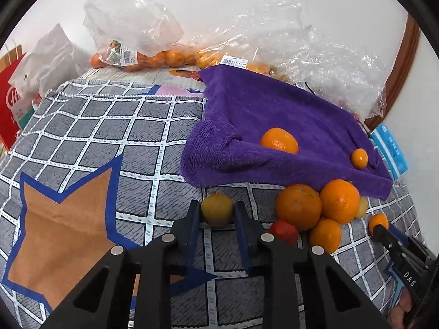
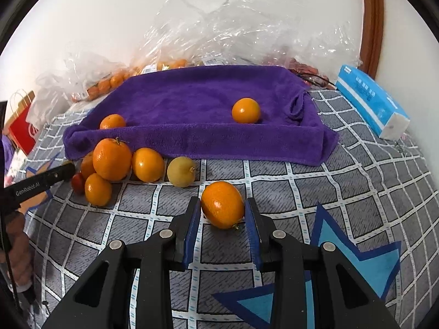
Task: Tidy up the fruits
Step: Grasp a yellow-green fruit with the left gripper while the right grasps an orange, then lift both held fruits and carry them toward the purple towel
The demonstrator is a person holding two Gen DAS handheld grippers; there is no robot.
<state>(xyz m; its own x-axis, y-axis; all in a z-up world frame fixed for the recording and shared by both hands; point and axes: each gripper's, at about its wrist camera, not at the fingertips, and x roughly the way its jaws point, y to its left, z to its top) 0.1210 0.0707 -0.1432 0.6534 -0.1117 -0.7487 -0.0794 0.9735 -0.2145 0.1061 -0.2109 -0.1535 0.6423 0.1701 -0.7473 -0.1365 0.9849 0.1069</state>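
Kumquat (image 2: pixel 222 205) between right gripper (image 2: pixel 222 220) pads, long axis slanting, stem toward camera.

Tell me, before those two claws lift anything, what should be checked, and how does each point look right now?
1. Left gripper closed on the yellow fruit: ok.
2. Right gripper squeezing the small orange: ok.
3. Purple towel has free room: ok, only two oranges lie on it.
4. Grippers apart: ok.
5. Grips firm enough to lift: cannot tell.
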